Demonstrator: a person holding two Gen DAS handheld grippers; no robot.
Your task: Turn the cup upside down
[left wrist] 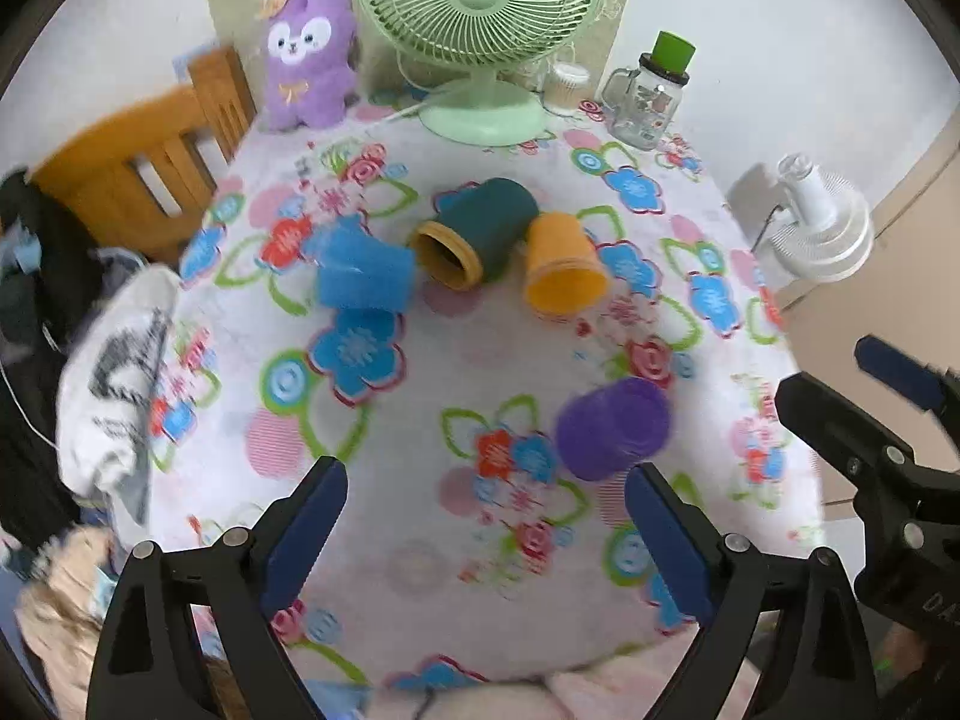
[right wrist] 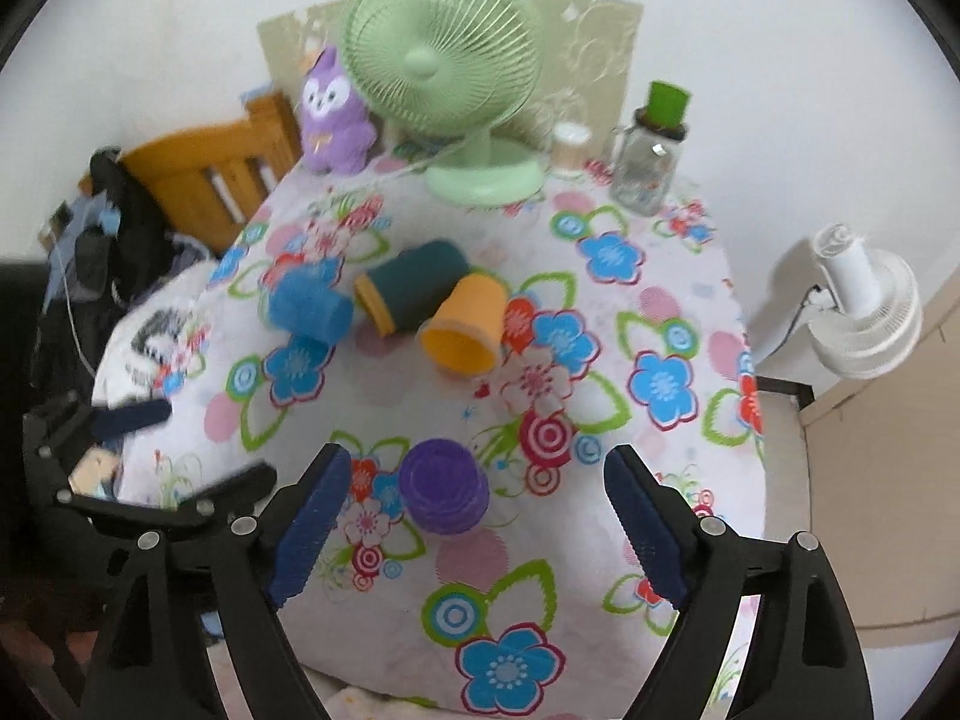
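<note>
A purple cup [left wrist: 612, 427] stands upside down on the floral tablecloth [left wrist: 420, 396]; it also shows in the right wrist view [right wrist: 445, 487]. A blue cup [left wrist: 360, 270], a dark teal cup [left wrist: 477, 231] and an orange cup [left wrist: 564, 267] lie on their sides farther back. They show in the right wrist view too: blue [right wrist: 309, 305], teal [right wrist: 414, 285], orange [right wrist: 465, 324]. My left gripper [left wrist: 486, 531] is open and empty, just left of the purple cup. My right gripper [right wrist: 477, 525] is open and empty, with the purple cup just ahead between its fingers.
At the back of the table stand a green fan [left wrist: 480, 36], a purple plush toy [left wrist: 309, 54] and a glass jar with a green lid [left wrist: 651, 96]. A wooden chair [left wrist: 138, 174] is at the left. A white fan [left wrist: 816, 222] is beyond the right edge.
</note>
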